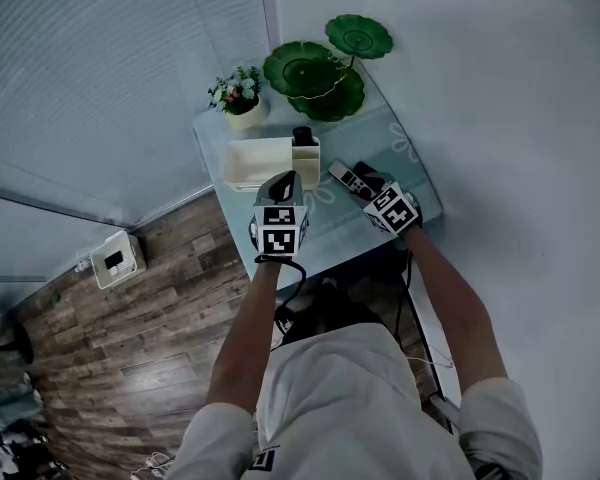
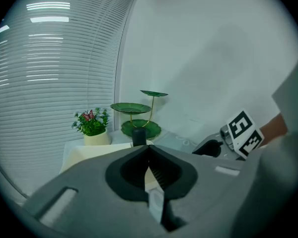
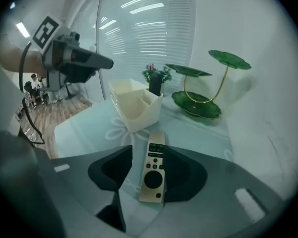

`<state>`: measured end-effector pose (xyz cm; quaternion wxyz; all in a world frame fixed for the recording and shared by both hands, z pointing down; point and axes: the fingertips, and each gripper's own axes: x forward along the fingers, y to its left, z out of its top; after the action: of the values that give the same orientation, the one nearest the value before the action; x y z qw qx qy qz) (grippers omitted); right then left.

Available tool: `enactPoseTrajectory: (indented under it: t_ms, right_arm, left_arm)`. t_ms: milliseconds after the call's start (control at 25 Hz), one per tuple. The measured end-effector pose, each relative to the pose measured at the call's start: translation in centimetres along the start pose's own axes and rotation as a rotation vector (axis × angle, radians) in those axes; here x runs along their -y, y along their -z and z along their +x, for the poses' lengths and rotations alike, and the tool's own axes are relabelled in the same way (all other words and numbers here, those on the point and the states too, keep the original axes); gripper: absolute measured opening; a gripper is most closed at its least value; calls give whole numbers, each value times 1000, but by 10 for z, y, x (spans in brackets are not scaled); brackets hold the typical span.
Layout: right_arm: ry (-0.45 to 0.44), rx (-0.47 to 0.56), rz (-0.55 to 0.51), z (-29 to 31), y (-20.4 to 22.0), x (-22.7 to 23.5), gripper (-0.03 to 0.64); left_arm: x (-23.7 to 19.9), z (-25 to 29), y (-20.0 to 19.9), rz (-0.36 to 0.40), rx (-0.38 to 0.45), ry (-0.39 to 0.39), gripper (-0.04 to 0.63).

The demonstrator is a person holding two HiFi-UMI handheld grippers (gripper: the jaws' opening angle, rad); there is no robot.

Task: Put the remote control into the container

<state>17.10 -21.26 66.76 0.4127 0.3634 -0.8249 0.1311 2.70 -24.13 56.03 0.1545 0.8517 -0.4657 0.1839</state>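
Observation:
A slim gold-and-black remote control (image 3: 154,168) (image 1: 344,177) lies flat on the pale blue glass table (image 1: 330,233). My right gripper (image 3: 150,152) (image 1: 366,182) is open around it; there is a clear gap at the left jaw, and the right jaw stands close beside the remote. The cream container (image 3: 134,104) (image 1: 259,161) stands just beyond the remote, with a dark object (image 1: 302,136) in its small end compartment. My left gripper (image 2: 148,153) (image 1: 284,182) is shut and empty, hovering in front of the container.
A green tiered leaf-shaped stand (image 1: 325,66) and a small flower pot (image 1: 239,99) occupy the far end of the table. A white wall runs along the right, window blinds on the left. Wooden floor (image 1: 130,348) lies below the table's left edge.

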Motion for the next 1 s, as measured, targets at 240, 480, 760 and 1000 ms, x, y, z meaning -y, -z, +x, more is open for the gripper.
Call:
enactPoseTrajectory:
  t_ms: [240, 480, 760, 1000]
  right_arm:
    - [-43, -67, -117, 44, -1, 11, 220]
    - [-69, -128, -98, 90, -11, 19, 258]
    - [-84, -192, -29, 103, -6, 22, 218]
    - [-33, -11, 64, 66, -35, 20, 215]
  left_arm:
    - [-11, 26, 8, -36, -10, -45, 5]
    - [-33, 26, 19, -21, -46, -98, 5]
    - [-65, 8, 36, -36, -81, -147, 5]
    - [-44, 8, 33, -16, -63, -59, 6]
